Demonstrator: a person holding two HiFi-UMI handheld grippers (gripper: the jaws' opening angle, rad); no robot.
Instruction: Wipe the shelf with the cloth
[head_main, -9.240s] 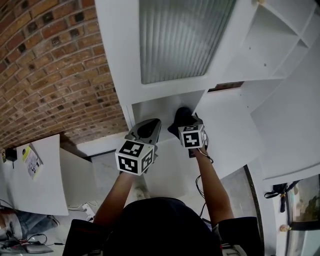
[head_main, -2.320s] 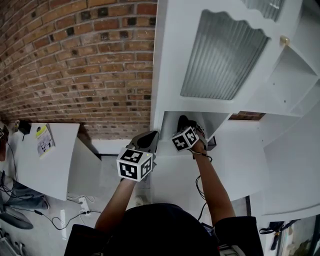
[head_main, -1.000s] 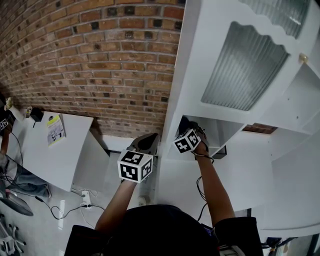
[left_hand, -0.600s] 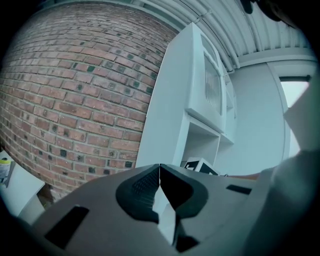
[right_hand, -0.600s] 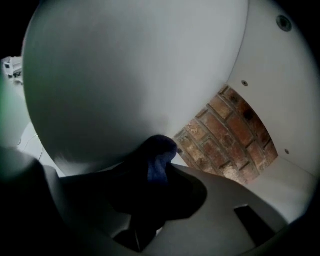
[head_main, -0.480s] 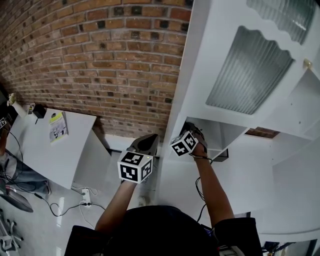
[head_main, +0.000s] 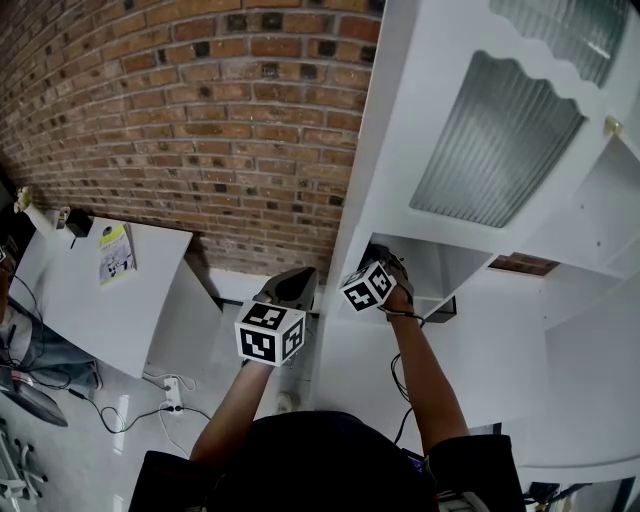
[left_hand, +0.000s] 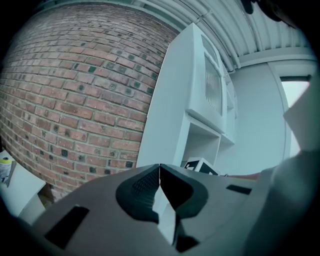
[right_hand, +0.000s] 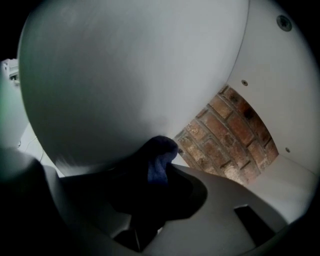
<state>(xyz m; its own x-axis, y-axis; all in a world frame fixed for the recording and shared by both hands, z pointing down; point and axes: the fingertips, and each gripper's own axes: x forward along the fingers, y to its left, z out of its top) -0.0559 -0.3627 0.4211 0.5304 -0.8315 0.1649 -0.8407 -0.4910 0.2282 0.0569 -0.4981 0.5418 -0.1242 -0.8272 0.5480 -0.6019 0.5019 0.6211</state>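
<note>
Plainly the wiping itself is the step in hand. The right tongs (right_hand: 152, 180) are pinching the dark blue cloth (right_hand: 159, 159), whose bunched end pokes out past the tips. As far as that view tells, it lies against a white panel (right_hand: 115, 75) inside the open shelf (head_main: 432, 262) of the white cabinet (head_main: 400, 130). The left tongs (left_hand: 160, 181) are pressed together with nothing between them and hang outside the cabinet, on its brick-wall side, taking no part. I judge the task midway at best, since nothing shows how much of the shelf has been covered. The next move calls for a firm pinch and a flat drag of the cloth along the board, so that the cloth and not the tips meets the paint, with care in the compartment's corners. The head view sets out the whole arrangement: the right arm reaching into the compartment below the cabinet's ribbed glass door (head_main: 490, 140), the left one just beside the cabinet's outer edge, and the brick wall (head_main: 200, 120) behind. It shows neither pair of jaws clearly. Only the right gripper view shows the cloth in the pinch, and bricks through the compartment's back. Only the left gripper view shows its own jaws meeting on nothing.
</note>
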